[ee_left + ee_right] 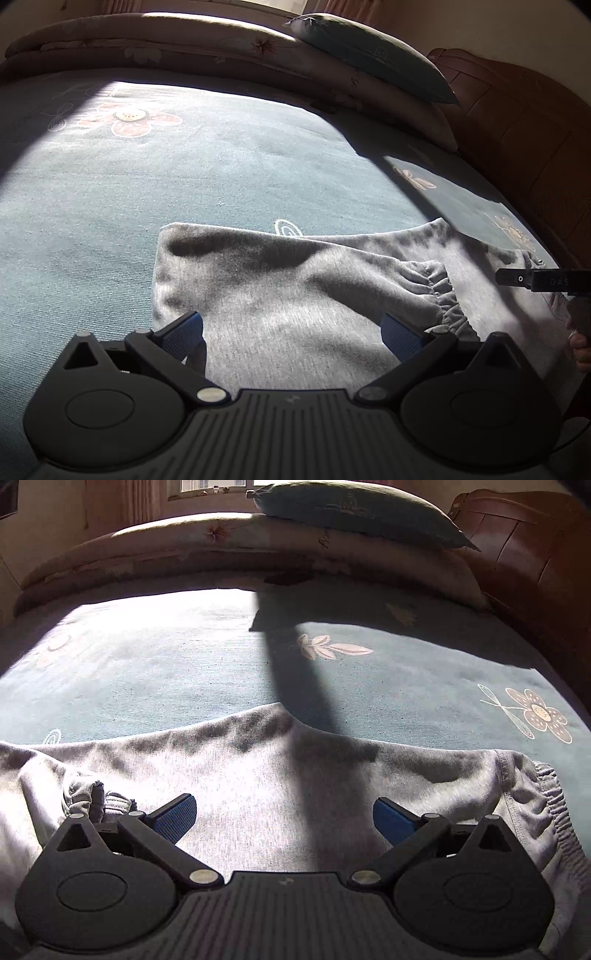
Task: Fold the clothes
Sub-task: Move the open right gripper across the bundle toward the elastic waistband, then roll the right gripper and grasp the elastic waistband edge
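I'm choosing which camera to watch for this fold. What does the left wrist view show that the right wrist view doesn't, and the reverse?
Only the left wrist view shows the right tongs' black body from outside, with a bit of the person's hand below it, and the trousers' folded edge.

Only the right wrist view shows the elastic waistband at the right end, and a window.

Both show the grey trousers on the teal floral bedsheet, a gathered cuff, the pillow, and open blue-padded tongs.

Grey trousers (258, 782): soft matt fleece knit. Bedsheet (406, 698) beneath: matt woven cloth. Headboard (535, 572) behind: glossy wood.
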Action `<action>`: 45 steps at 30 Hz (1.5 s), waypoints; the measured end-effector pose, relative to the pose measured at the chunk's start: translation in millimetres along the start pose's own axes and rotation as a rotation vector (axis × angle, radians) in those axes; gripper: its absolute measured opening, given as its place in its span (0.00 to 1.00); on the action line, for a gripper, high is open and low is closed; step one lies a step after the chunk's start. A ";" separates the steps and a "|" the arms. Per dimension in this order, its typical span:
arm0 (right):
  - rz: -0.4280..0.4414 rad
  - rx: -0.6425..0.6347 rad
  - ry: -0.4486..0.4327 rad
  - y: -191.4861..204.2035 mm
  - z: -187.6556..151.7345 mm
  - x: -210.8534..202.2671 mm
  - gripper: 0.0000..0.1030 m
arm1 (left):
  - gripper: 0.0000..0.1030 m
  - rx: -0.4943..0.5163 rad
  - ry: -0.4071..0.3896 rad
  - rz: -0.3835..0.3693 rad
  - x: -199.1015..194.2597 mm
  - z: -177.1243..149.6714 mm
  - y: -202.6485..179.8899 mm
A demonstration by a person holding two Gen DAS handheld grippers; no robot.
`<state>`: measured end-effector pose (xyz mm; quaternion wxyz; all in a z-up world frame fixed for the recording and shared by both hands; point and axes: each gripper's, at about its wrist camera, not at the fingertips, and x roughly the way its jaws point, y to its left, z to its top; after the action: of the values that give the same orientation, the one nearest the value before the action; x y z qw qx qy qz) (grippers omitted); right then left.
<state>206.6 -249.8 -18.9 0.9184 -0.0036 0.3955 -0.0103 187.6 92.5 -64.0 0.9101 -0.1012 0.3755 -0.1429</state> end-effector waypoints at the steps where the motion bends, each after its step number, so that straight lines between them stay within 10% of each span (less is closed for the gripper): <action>1: 0.002 0.018 0.008 -2.5 -6.2 -4.3 1.00 | 0.99 0.003 0.000 0.002 0.1 -0.3 -1.0; 9: 0.048 0.180 0.108 -30.2 -62.4 -16.1 1.00 | 0.99 0.015 0.006 -0.004 2.9 -1.3 -5.5; 26: 0.257 0.881 -0.211 -229.0 -106.9 -89.8 1.00 | 0.99 0.025 0.007 0.000 6.8 -3.9 -8.7; 45: 0.201 1.117 -0.270 -285.4 -167.1 -73.9 1.00 | 0.99 0.045 -0.003 0.012 14.0 -3.0 -13.6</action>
<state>29.9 -533.3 -75.8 0.8199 0.5173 0.2081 -0.1295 192.4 74.8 -71.2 0.9136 -0.0787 0.3713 -0.1456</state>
